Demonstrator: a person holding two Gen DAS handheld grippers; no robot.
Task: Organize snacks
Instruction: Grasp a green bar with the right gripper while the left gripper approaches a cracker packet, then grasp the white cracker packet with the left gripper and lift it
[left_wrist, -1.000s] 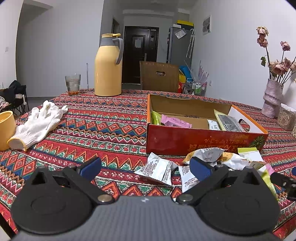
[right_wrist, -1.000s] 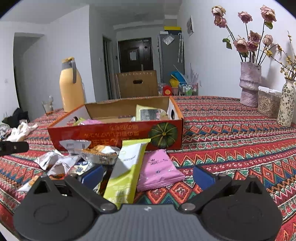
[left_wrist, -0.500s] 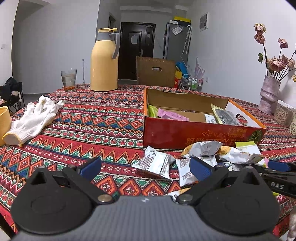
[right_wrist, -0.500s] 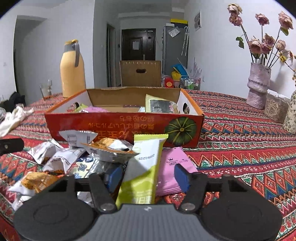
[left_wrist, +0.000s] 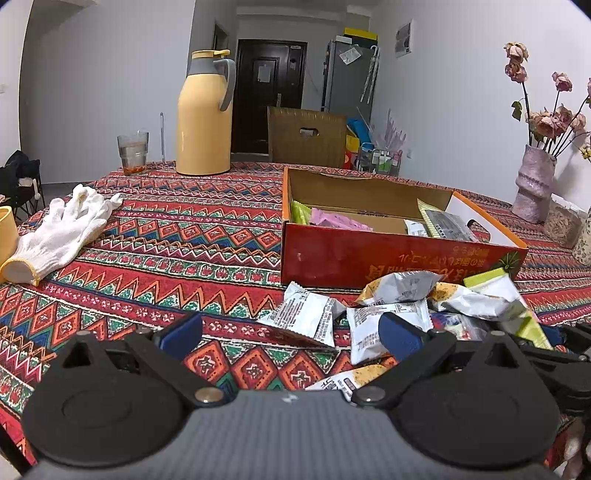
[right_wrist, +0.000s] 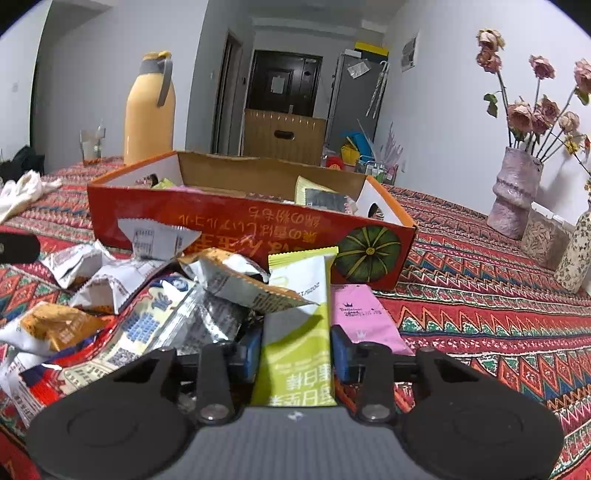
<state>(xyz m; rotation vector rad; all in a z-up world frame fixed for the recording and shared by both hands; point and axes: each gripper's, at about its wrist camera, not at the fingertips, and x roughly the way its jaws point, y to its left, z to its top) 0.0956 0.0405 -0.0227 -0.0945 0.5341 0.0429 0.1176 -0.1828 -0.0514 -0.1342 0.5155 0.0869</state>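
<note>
An open red cardboard box (left_wrist: 369, 254) (right_wrist: 221, 221) sits on the patterned tablecloth with several snack packs inside. A pile of loose snack packets (left_wrist: 388, 306) (right_wrist: 147, 295) lies in front of it. My right gripper (right_wrist: 296, 352) is closing on a long green snack pack (right_wrist: 295, 314) (left_wrist: 517, 314). Its blue pads touch both long edges of the pack. A pink pack (right_wrist: 360, 317) lies just right of it. My left gripper (left_wrist: 290, 336) hangs open and low over the cloth, left of the pile, holding nothing.
A yellow thermos (left_wrist: 203, 118), a glass (left_wrist: 133, 153), a white glove (left_wrist: 62, 229) and a yellow cup (left_wrist: 7, 236) stand to the left. A pink vase of dried roses (right_wrist: 513, 192), a jar (right_wrist: 543, 240) and a patterned vase (right_wrist: 576, 254) stand at the right.
The right gripper's jaws went from wide apart to narrow around the green pack, and the gripper dropped in closer to the pile. The left gripper stayed in place.
</note>
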